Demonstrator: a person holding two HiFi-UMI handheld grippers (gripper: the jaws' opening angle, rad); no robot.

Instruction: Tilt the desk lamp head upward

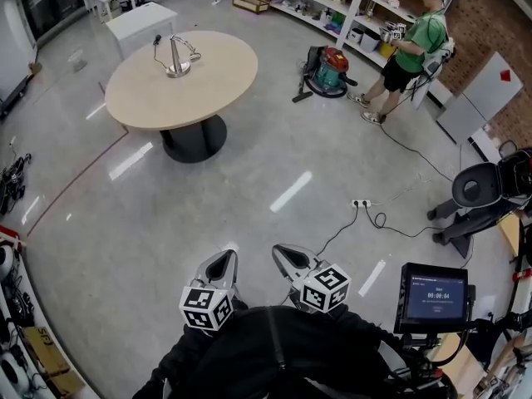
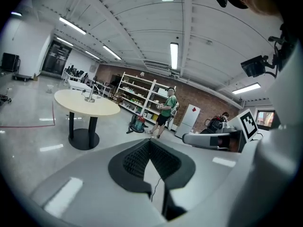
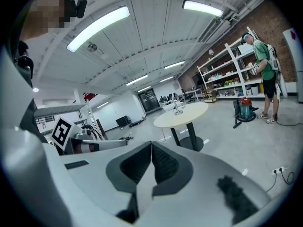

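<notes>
Black jacket [image 1: 274, 360]; grey left claw [image 1: 224, 258] and right claw [image 1: 283, 252] (ribbed black pads [image 2: 135, 160]) carry square-marker cubes [image 1: 206, 306].

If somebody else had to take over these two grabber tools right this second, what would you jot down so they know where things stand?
Left gripper: shut, nothing in it, held close to the body.
Right gripper: shut, empty, just beside the left one.
Desk lamp: stands on the round table across the floor, well out of reach. It is too small from here to read how its head is tilted.
Done: nothing yet; the lamp is untouched.
Left: walk to the table, take hold of the lamp head, tilt it upward.
</notes>
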